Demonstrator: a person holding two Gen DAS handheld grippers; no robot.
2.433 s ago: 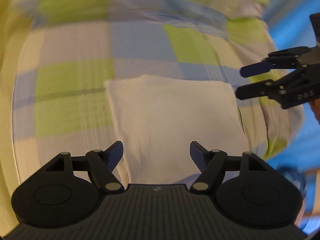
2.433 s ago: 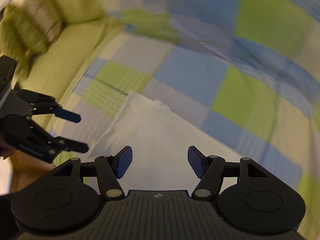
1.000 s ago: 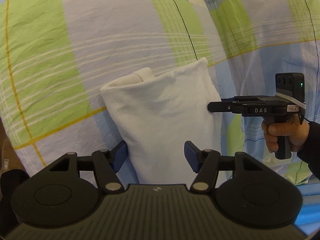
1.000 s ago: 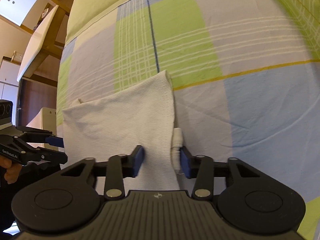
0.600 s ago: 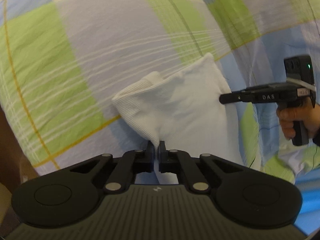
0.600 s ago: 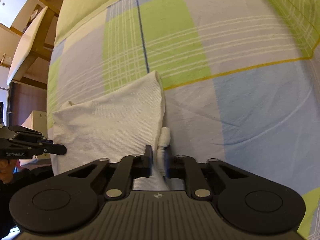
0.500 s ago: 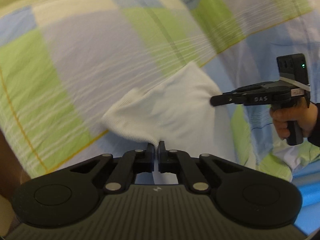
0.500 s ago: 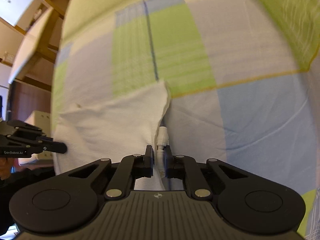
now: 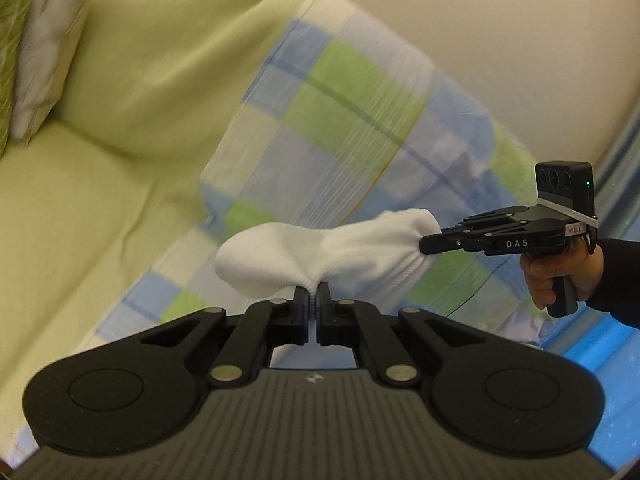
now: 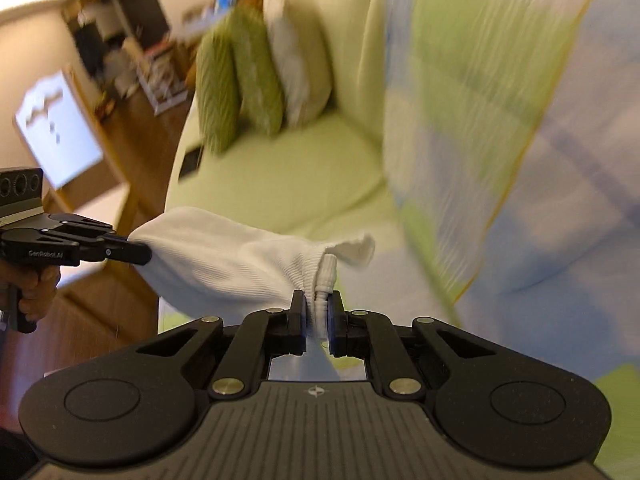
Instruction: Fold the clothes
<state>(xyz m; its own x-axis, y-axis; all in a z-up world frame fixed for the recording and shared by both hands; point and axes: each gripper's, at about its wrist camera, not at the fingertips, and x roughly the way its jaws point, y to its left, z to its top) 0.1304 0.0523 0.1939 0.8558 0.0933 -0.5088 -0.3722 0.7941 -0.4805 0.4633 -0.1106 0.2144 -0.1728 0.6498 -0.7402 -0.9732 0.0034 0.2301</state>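
White garment hangs stretched between both tongs above the checked sheet; left tongs pinch its near edge. From the right wrist, right tongs clamp its ribbed hem, sofa behind.

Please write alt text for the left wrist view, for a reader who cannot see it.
The left gripper pinches one edge of a white garment, while the right gripper holds its far end, lifting it above a checked sheet on a green sofa.
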